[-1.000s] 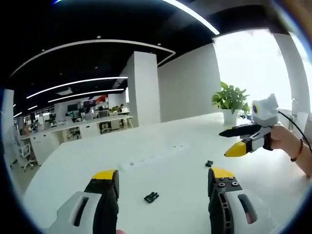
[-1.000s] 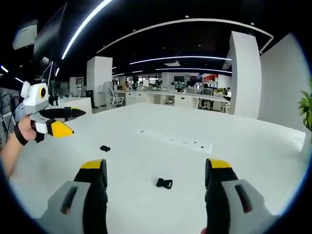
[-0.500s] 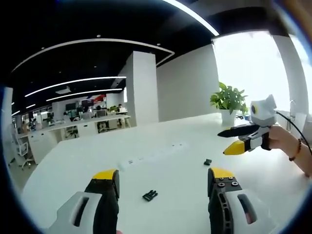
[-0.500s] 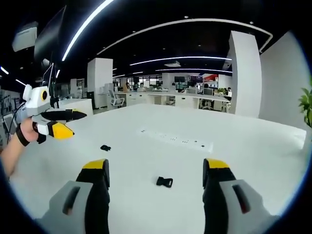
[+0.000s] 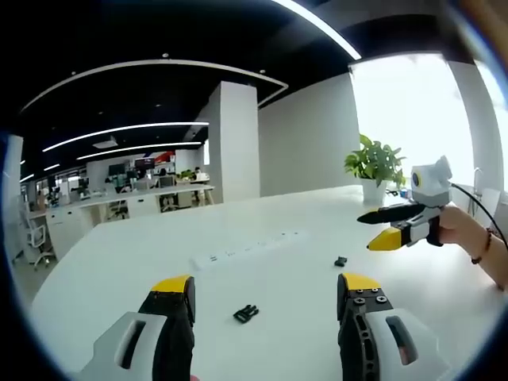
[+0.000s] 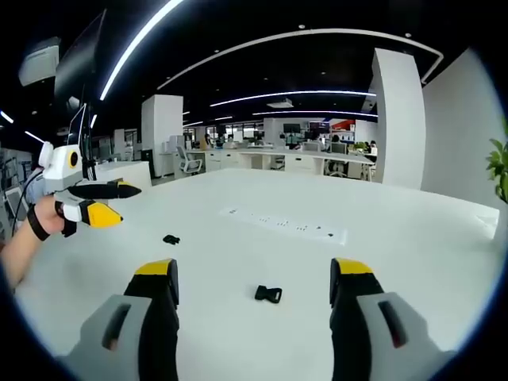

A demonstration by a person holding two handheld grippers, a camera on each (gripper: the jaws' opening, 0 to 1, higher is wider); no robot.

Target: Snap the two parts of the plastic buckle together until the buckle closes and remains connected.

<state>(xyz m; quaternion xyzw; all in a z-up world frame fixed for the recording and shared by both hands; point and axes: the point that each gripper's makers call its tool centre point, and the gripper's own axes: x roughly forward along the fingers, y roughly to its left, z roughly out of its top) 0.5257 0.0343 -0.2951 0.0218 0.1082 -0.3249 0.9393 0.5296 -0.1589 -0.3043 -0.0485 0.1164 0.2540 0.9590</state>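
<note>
My left tongs (image 5: 262, 295) spread wide, empty; buckle half (image 5: 246, 313) lay low-centre between them. Right tongs (image 6: 252, 279) spread; other half (image 6: 268, 294) low-centre.

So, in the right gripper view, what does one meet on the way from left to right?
Hand holding the left claw → small buckle part → larger buckle part → power strip → pillar → plant.

No real change, both views drift slightly, cams only
</note>
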